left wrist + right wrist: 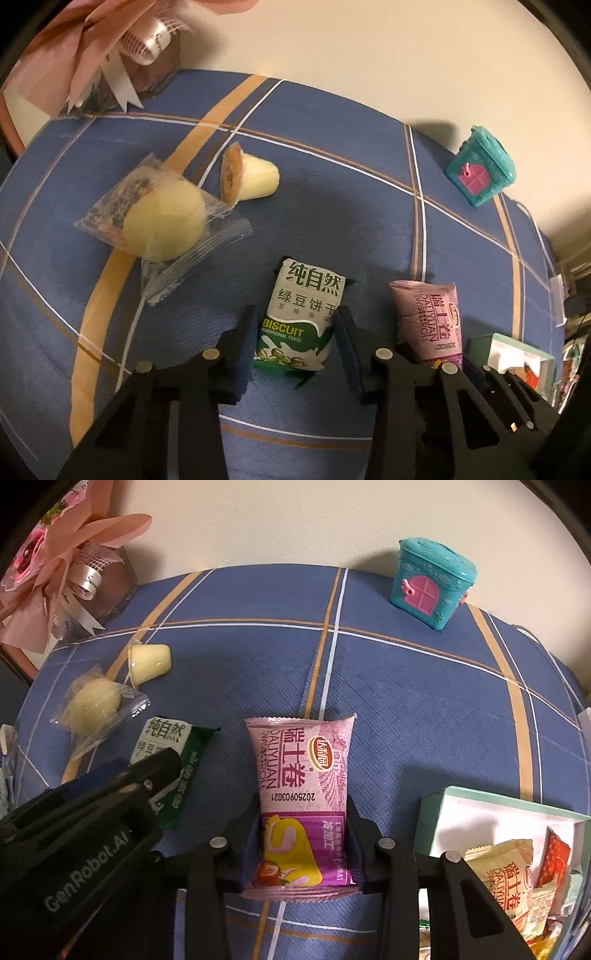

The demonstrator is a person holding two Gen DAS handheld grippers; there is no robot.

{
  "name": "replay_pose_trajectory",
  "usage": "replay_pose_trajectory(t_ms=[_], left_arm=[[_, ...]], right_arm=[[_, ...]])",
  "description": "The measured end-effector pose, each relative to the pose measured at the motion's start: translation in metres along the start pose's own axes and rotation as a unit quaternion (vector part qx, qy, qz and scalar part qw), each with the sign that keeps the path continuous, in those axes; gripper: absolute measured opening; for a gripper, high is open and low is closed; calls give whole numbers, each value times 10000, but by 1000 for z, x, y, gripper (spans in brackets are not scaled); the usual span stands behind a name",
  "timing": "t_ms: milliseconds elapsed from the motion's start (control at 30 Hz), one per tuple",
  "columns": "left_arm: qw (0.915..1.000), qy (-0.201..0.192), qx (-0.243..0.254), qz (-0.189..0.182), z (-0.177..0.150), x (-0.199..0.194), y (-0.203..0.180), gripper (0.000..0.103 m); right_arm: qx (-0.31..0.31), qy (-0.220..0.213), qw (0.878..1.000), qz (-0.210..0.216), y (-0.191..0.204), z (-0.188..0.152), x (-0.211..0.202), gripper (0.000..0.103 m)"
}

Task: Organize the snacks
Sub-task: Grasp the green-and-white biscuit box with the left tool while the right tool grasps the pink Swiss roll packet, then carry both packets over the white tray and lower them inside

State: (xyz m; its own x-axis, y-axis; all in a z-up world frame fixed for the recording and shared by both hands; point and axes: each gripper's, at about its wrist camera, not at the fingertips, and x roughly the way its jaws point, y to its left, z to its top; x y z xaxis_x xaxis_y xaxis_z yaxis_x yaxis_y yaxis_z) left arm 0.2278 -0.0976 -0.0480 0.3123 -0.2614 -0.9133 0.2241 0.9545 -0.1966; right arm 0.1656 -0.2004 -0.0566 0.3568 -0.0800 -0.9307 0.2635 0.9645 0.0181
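Since both packets are soft foil pillows with air and crumbly stuff inside, they'd probably be best taken across the middle of the belly, not by the crimped end seams, which would likely slip out. The pink Swiss roll packet [301, 805] is lying flat on the blue checked tablecloth [406, 701] and is already pinched by the right gripper [301, 849], pads pressed against both long sides near its lower half. It should be feather-light, but the cake inside could get squashed if clamped any harder.

The green biscuit packet [301, 317] is lying just beside it, and it's straddled by the left gripper [295, 332], jaws narrowed around it. Whether the pads are actually biting yet can't be told; a sliver of gap seems to be left on the right side. Biscuits crack easily, so a gentle squeeze is probably called for.

The mint-edged box [432, 812] near the right side is already loaded with a few packets, a cream-coloured Swiss roll packet [506, 875] and a red sachet [554, 856] among them. Room looks to be left toward its near-left corner.

The wrapped round pastry [162, 225] and the jelly cup [255, 177], tipped on its side, are still out on the cloth.
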Motion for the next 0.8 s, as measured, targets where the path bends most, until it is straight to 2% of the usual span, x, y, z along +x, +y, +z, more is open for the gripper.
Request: replay_pose_trajectory(t_ms=[267, 500, 800], left_arm=[[9999, 4, -112, -95, 0, 3, 1, 45], [9999, 114, -70, -15, -3, 13, 1, 46], [9998, 151, -151, -38, -4, 3, 1, 41]], right_arm=[[29, 25, 10000, 29, -3, -1, 0, 42], [29, 23, 10000, 43, -3, 0, 1, 42], [32, 11, 10000, 30, -4, -2, -4, 42]])
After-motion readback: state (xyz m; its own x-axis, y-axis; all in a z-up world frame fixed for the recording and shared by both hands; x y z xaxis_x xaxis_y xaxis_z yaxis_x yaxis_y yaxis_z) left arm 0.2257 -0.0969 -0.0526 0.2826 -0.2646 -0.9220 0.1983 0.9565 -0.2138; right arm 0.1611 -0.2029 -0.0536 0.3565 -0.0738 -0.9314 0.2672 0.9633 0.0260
